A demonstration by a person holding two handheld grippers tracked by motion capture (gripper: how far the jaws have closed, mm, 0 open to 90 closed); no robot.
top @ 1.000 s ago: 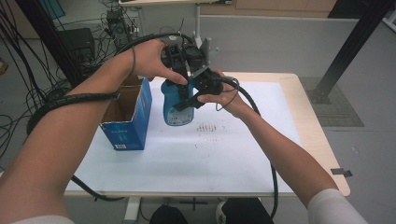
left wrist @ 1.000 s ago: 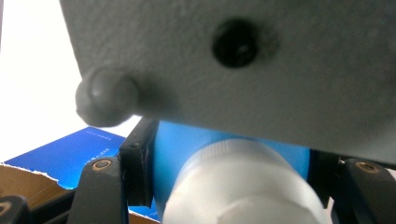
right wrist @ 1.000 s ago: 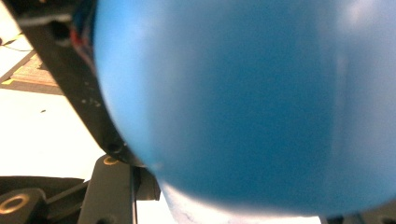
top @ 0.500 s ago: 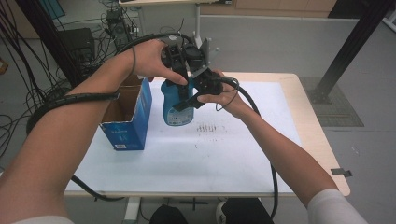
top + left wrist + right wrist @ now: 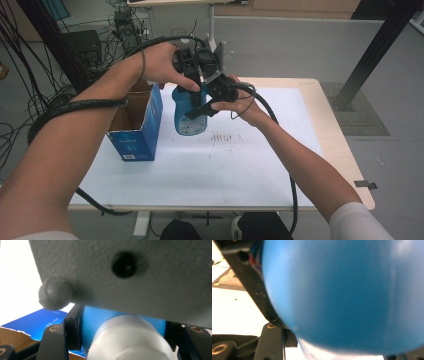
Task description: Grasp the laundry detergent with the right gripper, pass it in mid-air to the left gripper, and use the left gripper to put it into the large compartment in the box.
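Above the far-left part of the table (image 5: 280, 165), a blue bottle (image 5: 189, 112) hangs upright between two hand-held tools, lifted clear of the white tabletop. The left gripper (image 5: 192, 62) comes from above and clamps the upper part; in the left gripper view its black jaws press both sides of the blue shoulder just below the frosted white cap (image 5: 130, 340). The right gripper (image 5: 212, 100) comes from the right side and is closed on the bottle's body, whose rounded blue wall bulges close to the lens in the right gripper view, one black jaw lying against its left flank.

The bottle looks like smooth moulded plastic, so it is probably light to moderate in weight, depending on how full it is, which cannot be told. Its glossy curved wall is likely slippery and may give a little under pressure; the stiffer shoulder and neck under the cap seem the safer place to hold, with the waist as a second grip. It should not be fragile.

Just left of it an open blue cardboard box (image 5: 137, 122) stands on the table. The tabletop is flat, white and matt with faint dark marks near the middle and a pale wooden edge. Beyond it lie a grey floor, tangled black cables at far left and a dark slanted post at far right.
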